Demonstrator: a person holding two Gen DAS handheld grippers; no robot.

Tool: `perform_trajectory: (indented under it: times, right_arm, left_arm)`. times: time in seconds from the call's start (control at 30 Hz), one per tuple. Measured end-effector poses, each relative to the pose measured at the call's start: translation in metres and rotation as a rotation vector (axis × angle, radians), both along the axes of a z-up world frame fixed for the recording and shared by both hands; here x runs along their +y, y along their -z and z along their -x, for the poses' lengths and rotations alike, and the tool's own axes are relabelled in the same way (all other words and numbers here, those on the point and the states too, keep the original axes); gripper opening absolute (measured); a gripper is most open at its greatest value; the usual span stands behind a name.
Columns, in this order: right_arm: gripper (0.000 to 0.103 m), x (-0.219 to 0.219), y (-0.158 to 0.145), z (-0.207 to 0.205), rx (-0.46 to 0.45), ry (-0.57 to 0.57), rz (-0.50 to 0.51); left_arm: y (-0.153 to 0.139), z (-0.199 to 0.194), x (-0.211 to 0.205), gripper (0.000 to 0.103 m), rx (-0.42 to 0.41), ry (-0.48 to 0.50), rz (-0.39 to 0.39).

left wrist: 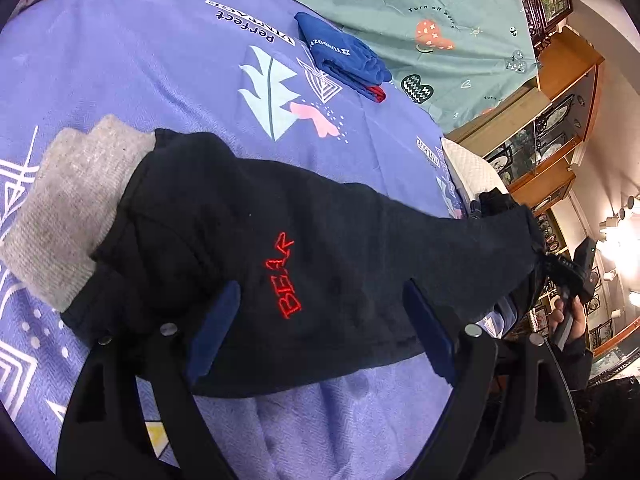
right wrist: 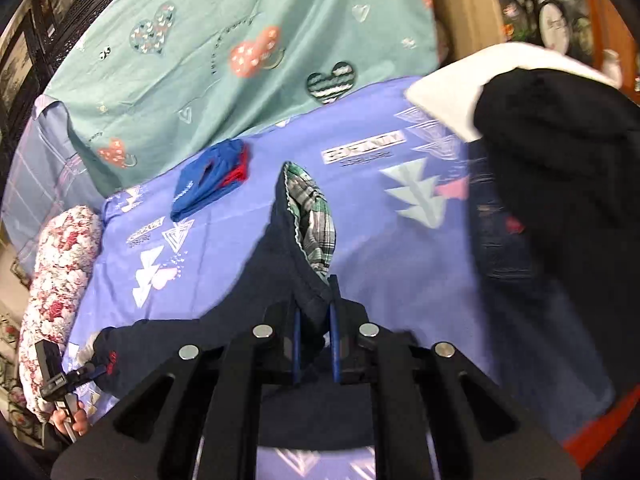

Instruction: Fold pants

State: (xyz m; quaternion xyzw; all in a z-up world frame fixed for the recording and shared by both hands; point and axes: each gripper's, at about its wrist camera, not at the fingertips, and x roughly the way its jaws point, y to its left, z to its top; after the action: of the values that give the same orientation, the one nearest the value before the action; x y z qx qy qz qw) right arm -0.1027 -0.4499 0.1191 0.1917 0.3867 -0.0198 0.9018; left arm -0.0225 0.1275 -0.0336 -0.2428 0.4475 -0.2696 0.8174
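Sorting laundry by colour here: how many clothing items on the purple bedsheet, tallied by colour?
Black pants with red BEAR lettering, clamped by the right gripper: 1
Blue folded garment with red trim: 1
Dark pile at the sheet's edge: 1, contents unclear
Total: 3

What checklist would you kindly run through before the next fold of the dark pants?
1. Right gripper shut on the dark pants with red BEAR lettering: ok.
2. Left gripper open, pads straddling the fabric without pinching: ok.
3. Grey ribbed cuffs lying together on the purple printed bedsheet: ok.
4. Folded blue garment apart from the pants: ok.
5. Pants lying flat: not ok, the right end is lifted.
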Motion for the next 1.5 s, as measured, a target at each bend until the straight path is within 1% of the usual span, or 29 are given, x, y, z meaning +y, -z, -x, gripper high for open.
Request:
perform_trajectory:
  times: [0.03,0.17,0.23,0.27,0.4,0.43,0.47,0.53,0.63,0.7,0.73,0.77,0.8,0.83,0.87,0.9,0.93,1.0,1.03,1.07,1.1,1.13,1.17,1.23,1.3,1.33,1.4,1.43,1.5]
  right_arm:
    - [0.012,-0.005,0.011,0.005,0.046,0.017,0.000]
    - [0.012,-0.019,0.094,0.011,0.273,0.059,-0.056]
    - [0.012,-0.021,0.120,0.015,0.306,0.078,-0.059]
    - [0.012,-0.022,0.125,0.017,0.303,0.083,-0.061]
    - [0.016,-0.024,0.127,0.020,0.282,0.079,-0.040]
    - [0.026,-0.020,0.124,0.019,0.288,0.077,-0.022]
    - [0.044,-0.020,0.118,0.021,0.296,0.106,0.035]
    - [0.056,-0.019,0.107,0.031,0.267,0.140,0.086]
    - [0.056,-0.010,0.082,0.037,0.187,0.133,0.111]
    - [0.057,0.006,0.073,0.036,0.126,0.039,0.027]
    - [0.059,0.018,0.075,0.032,0.122,-0.043,-0.059]
    - [0.060,0.026,0.080,0.027,0.133,-0.093,-0.107]
    - [0.060,0.034,0.087,0.022,0.157,-0.131,-0.127]
    - [0.061,0.041,0.096,0.016,0.201,-0.153,-0.113]
    - [0.061,0.047,0.114,0.010,0.281,-0.167,-0.087]
    - [0.061,0.047,0.131,0.006,0.350,-0.167,-0.098]
    - [0.061,0.045,0.137,0.007,0.359,-0.160,-0.126]
    - [0.063,0.040,0.129,0.005,0.340,-0.151,-0.197]
    - [0.063,0.041,0.119,0.002,0.307,-0.169,-0.240]
    - [0.064,0.048,0.102,-0.004,0.241,-0.215,-0.270]
    - [0.064,0.057,0.090,-0.010,0.203,-0.259,-0.279]
    - [0.068,0.071,0.078,-0.019,0.173,-0.315,-0.283]
    - [0.073,0.092,0.067,-0.033,0.141,-0.384,-0.286]
    - [0.078,0.126,0.057,-0.061,0.110,-0.487,-0.301]
    - [0.079,0.176,0.057,-0.103,0.112,-0.605,-0.331]
    - [0.079,0.192,0.059,-0.114,0.121,-0.633,-0.342]
    - [0.079,0.230,0.077,-0.159,0.170,-0.698,-0.361]
    - [0.079,0.246,0.086,-0.176,0.196,-0.718,-0.358]
    - [0.079,0.279,0.115,-0.209,0.280,-0.754,-0.338]
  left_arm:
    - [0.000,0.000,0.001,0.085,0.000,0.003,0.002]
    - [0.000,0.002,0.005,0.085,-0.002,0.018,-0.006]
    - [0.000,0.004,0.008,0.085,-0.002,0.023,-0.009]
    - [-0.001,0.005,0.010,0.085,-0.002,0.017,-0.027]
    - [-0.004,0.009,0.017,0.085,0.011,0.010,-0.048]
    - [-0.005,0.011,0.019,0.085,0.007,0.005,-0.058]
    - [-0.006,0.012,0.021,0.085,0.004,0.000,-0.069]
    - [-0.005,0.015,0.027,0.085,0.010,-0.022,-0.098]
    - [0.004,0.016,0.032,0.084,0.040,-0.019,-0.122]
    - [0.003,0.019,0.027,0.084,0.025,-0.002,-0.182]
    - [0.002,0.021,0.025,0.084,0.019,0.004,-0.202]
    - [0.002,0.021,0.024,0.083,0.013,0.010,-0.223]
    - [0.002,0.021,0.023,0.082,0.011,0.014,-0.239]
    - [0.003,0.021,0.024,0.081,0.010,0.018,-0.243]
    - [0.003,0.021,0.026,0.079,0.007,0.020,-0.245]
    - [0.004,0.021,0.028,0.077,0.004,0.022,-0.246]
    - [0.005,0.021,0.030,0.076,0.008,0.024,-0.244]
    - [0.001,0.021,0.033,0.076,0.020,0.014,-0.226]
    - [-0.004,0.021,0.030,0.076,0.022,0.006,-0.229]
    - [-0.009,0.021,0.027,0.080,0.018,0.008,-0.235]
    - [-0.017,0.021,0.017,0.086,-0.004,0.027,-0.241]
    - [-0.023,0.021,0.009,0.088,-0.028,0.044,-0.239]
    - [-0.028,0.020,0.000,0.090,-0.053,0.060,-0.235]
    - [-0.034,0.018,-0.022,0.094,-0.100,0.087,-0.234]
    - [-0.029,0.013,-0.037,0.095,-0.115,0.087,-0.268]
    - [-0.022,0.009,-0.043,0.095,-0.113,0.086,-0.298]
    - [-0.003,0.005,-0.045,0.095,-0.097,0.069,-0.367]
    - [0.002,0.006,-0.044,0.095,-0.105,0.074,-0.371]
    - [0.005,0.015,-0.045,0.095,-0.159,0.080,-0.384]
